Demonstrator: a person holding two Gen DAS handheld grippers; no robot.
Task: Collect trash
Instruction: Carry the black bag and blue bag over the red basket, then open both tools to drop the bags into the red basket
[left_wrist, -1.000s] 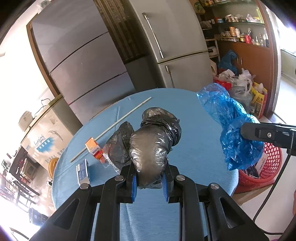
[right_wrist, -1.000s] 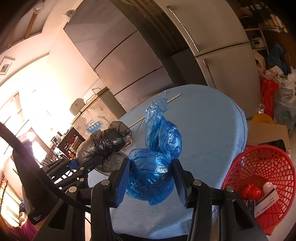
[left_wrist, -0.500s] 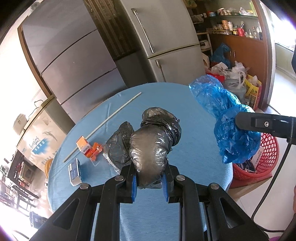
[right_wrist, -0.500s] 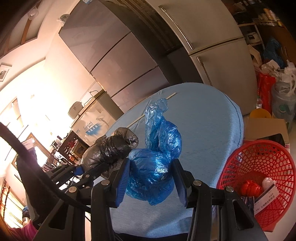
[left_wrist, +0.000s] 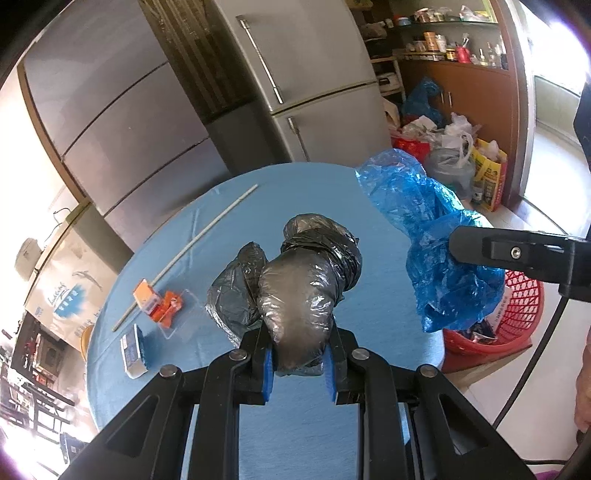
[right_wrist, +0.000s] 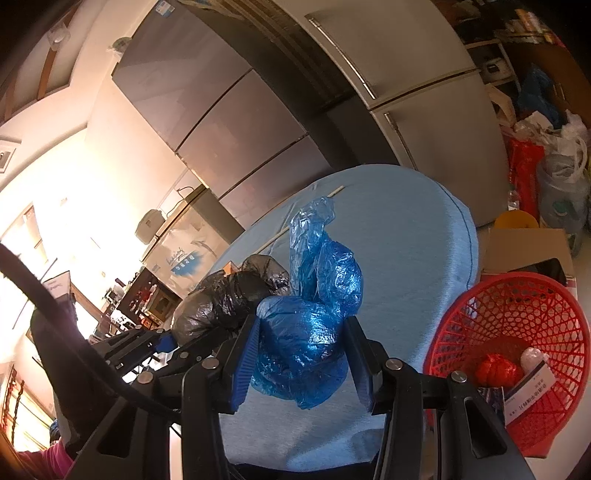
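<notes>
In the left wrist view the left gripper (left_wrist: 300, 363) sits at lower centre, its two blue-padded jaws closed in on a crumpled black plastic bag (left_wrist: 306, 288); the pads press the bag's rounded lower lobe from both sides, and the rest of the bag bulges upward toward the middle of the frame, above the round blue table (left_wrist: 325, 206). At the right of that frame hangs a crumpled blue plastic bag (left_wrist: 428, 236), with the dark body of the right gripper crossing in front of it from the right edge.

The right wrist view shows the right gripper (right_wrist: 301, 363) at lower centre, jaws set fairly wide but bearing on the blue bag's bulky lower part, whose twisted neck rises toward mid-frame. To its left the black bag and the left gripper appear side-on, close beside the blue one.

A red mesh basket (right_wrist: 554, 321) stands off the table's edge at lower right (it holds a red wad, a white lump and a printed card or carton). On the table at the left of the left wrist view lie a thin white stick (left_wrist: 192, 247), an orange box (left_wrist: 146, 301), an orange item in clear packaging (left_wrist: 171, 306) and a small blue-and-white box (left_wrist: 133, 350). Grey refrigerators (left_wrist: 303, 74) fill the upper part of both frames.
</notes>
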